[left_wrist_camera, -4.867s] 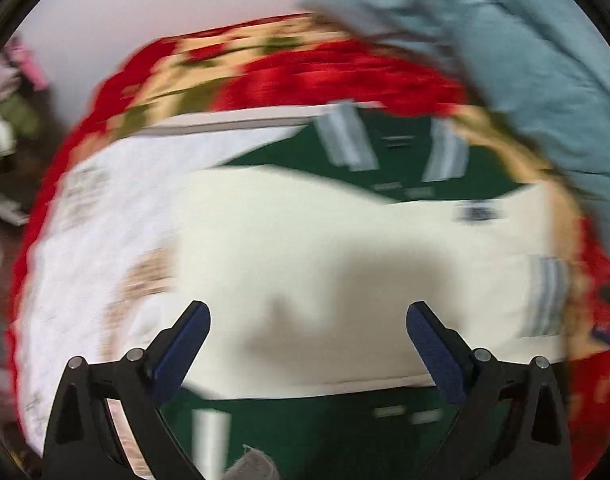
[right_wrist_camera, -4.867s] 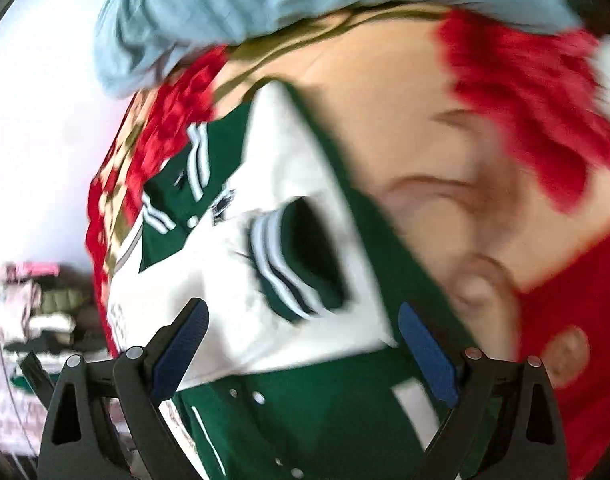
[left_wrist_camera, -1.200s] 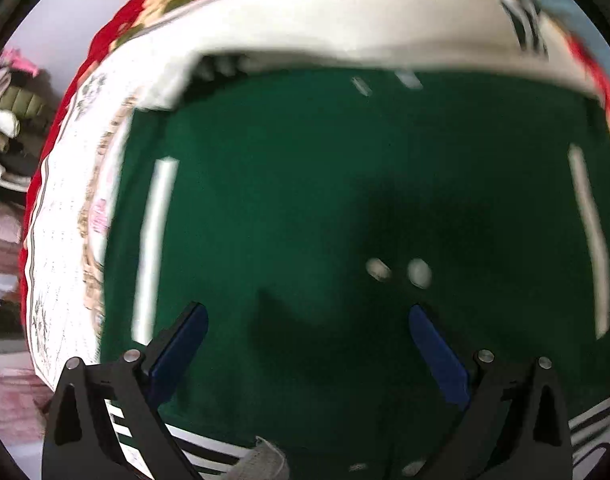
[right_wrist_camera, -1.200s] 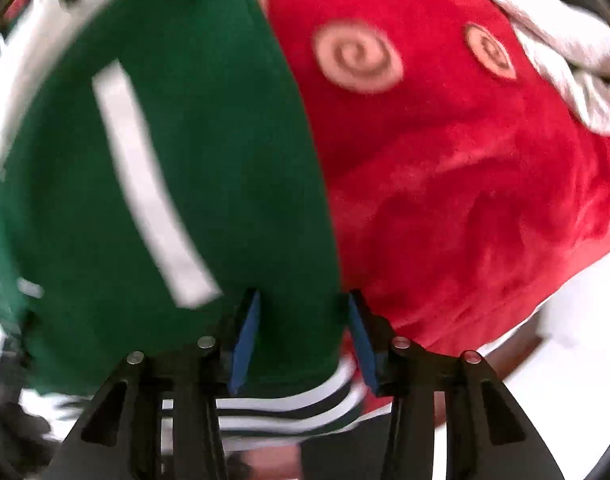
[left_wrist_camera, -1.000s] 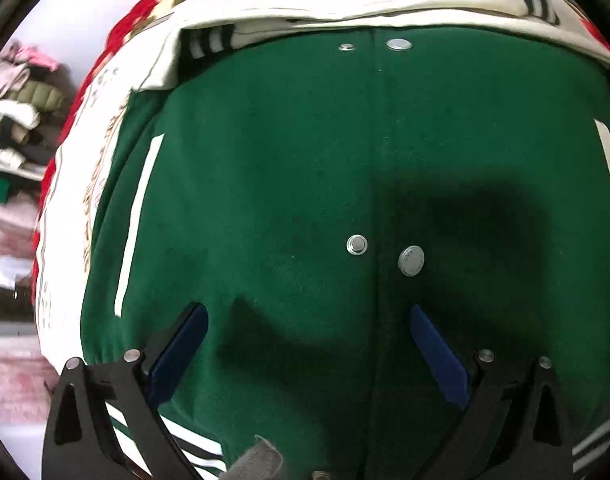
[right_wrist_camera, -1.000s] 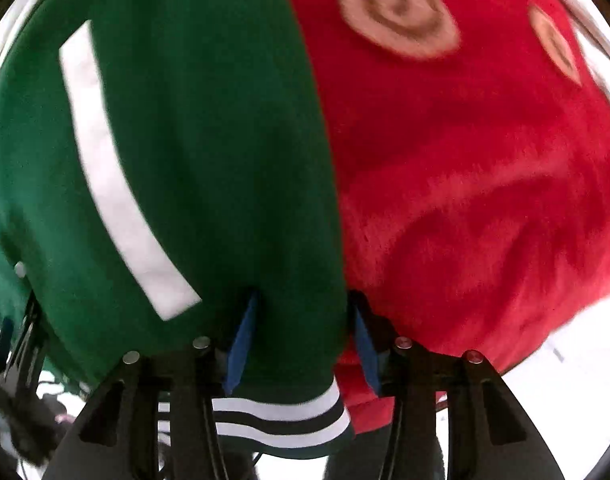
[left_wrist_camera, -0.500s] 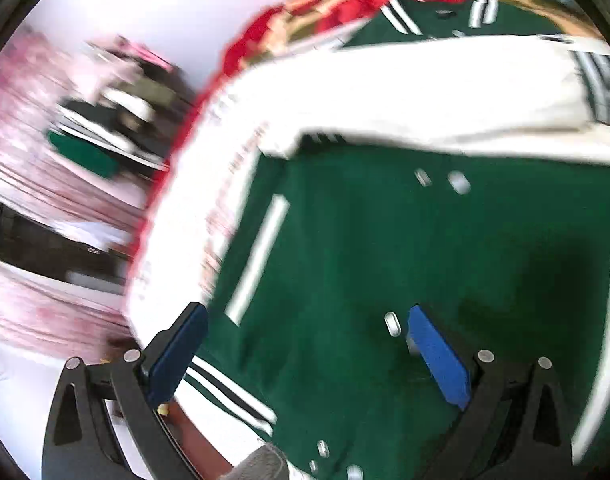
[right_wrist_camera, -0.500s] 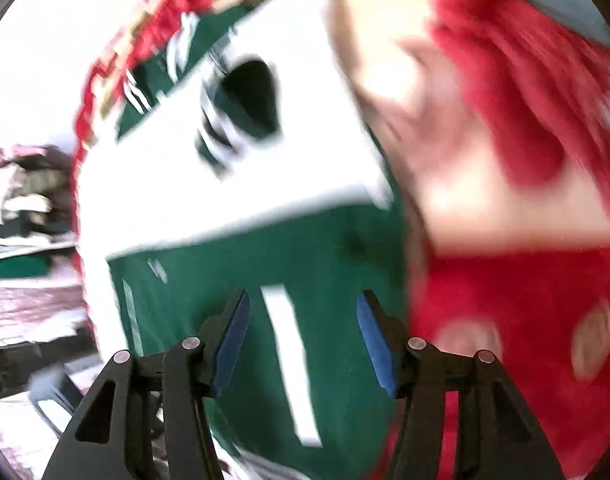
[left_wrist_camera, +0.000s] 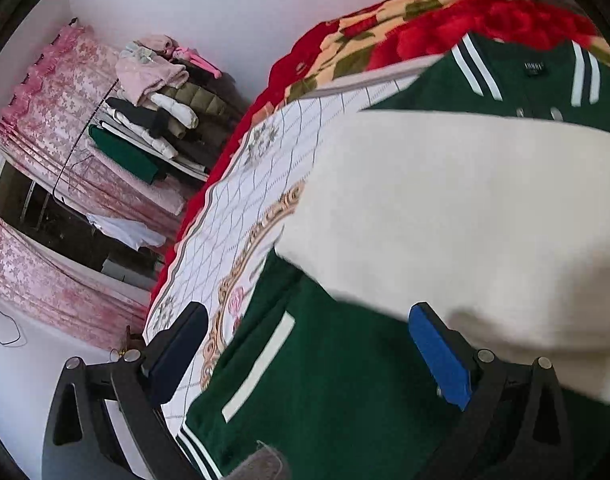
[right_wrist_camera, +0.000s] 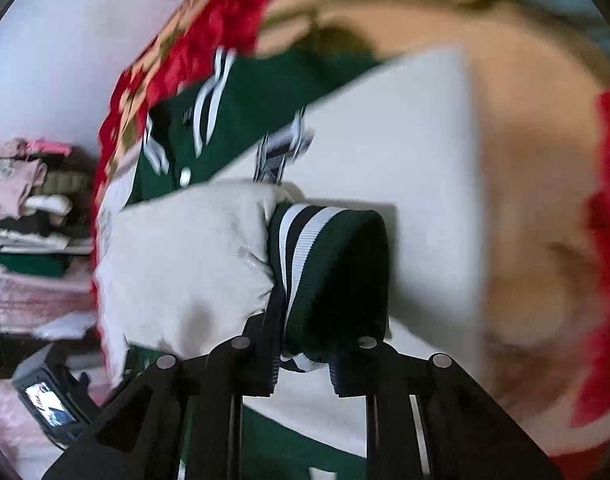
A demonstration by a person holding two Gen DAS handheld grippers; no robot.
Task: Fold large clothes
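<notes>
Right tool [right_wrist_camera: 305, 364] is clamped on the striped cuff [right_wrist_camera: 325, 272] of a cream sleeve [right_wrist_camera: 185, 256], its 2 fingers pressed in on the green-and-white ribbing, and the cuff stands up off the jacket with its dark opening facing the camera. The sleeve bulges to the left of the cuff. Behind it a second cream sleeve [right_wrist_camera: 385, 136] lies flat across the green jacket [right_wrist_camera: 257, 92], which is spread out on the bed.

Over on the left wrist view, the left tool [left_wrist_camera: 309, 360] hangs above the jacket's green front [left_wrist_camera: 325, 380], its blue pads spread wide with nothing between them. A cream sleeve [left_wrist_camera: 465, 216] crosses the jacket's chest, and the striped collar [left_wrist_camera: 525, 72] sits at the far end. The jacket rests on a white quilted cover [left_wrist_camera: 265, 184] over a red floral blanket [left_wrist_camera: 385, 36]. Beyond the bed's edge, a shelf of folded clothes [left_wrist_camera: 157, 96] stands against pink curtains [left_wrist_camera: 45, 128].
</notes>
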